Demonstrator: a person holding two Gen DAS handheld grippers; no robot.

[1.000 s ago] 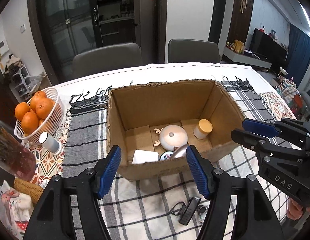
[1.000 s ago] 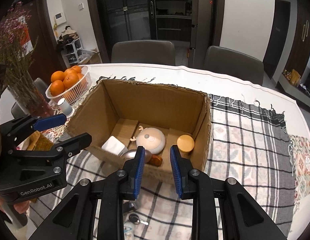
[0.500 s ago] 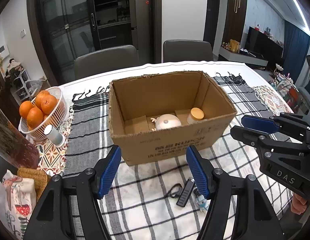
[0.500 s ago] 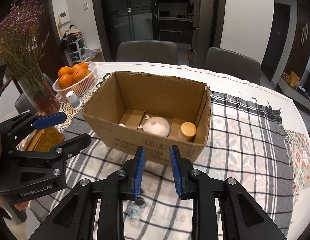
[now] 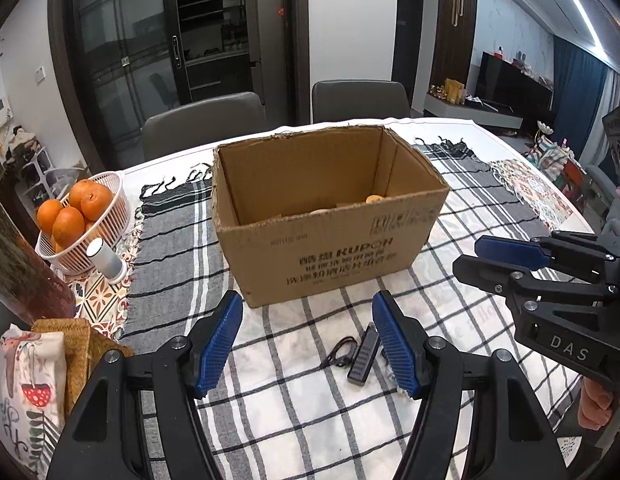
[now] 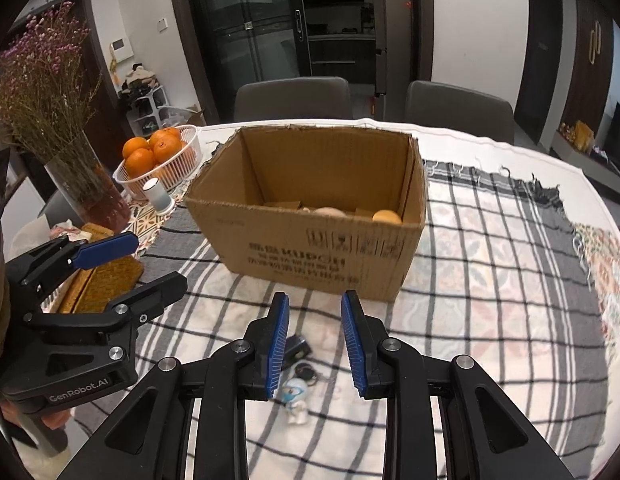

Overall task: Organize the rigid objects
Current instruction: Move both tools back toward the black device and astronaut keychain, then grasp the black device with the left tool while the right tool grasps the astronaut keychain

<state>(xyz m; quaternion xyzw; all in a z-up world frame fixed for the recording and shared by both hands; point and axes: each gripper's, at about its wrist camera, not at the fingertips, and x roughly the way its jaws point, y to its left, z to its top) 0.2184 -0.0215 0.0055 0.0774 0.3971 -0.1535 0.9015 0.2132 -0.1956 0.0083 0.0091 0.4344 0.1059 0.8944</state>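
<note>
An open cardboard box point(image 5: 330, 240) stands on the checked cloth; it also shows in the right wrist view point(image 6: 322, 256). Inside it I see only the tops of a pale round thing point(image 6: 330, 211) and a yellow lid point(image 6: 386, 216). In front of the box lies a black key fob point(image 5: 364, 354) with keys, and a small white figurine point(image 6: 296, 394) on its ring. My left gripper point(image 5: 306, 344) is open and empty above the cloth, left of the fob. My right gripper point(image 6: 316, 344) is open and empty, just above the keys point(image 6: 306, 372).
A white basket of oranges point(image 5: 76, 216) and a small white cylinder point(image 5: 106, 258) stand left of the box. A vase of dried flowers point(image 6: 70, 160) and a woven mat point(image 6: 102, 280) are at the left edge. Two chairs point(image 5: 206, 124) stand behind the table.
Both grippers have pulled back and down from over the box, so I now see its front face instead of its inside. The right gripper has opened wider.
</note>
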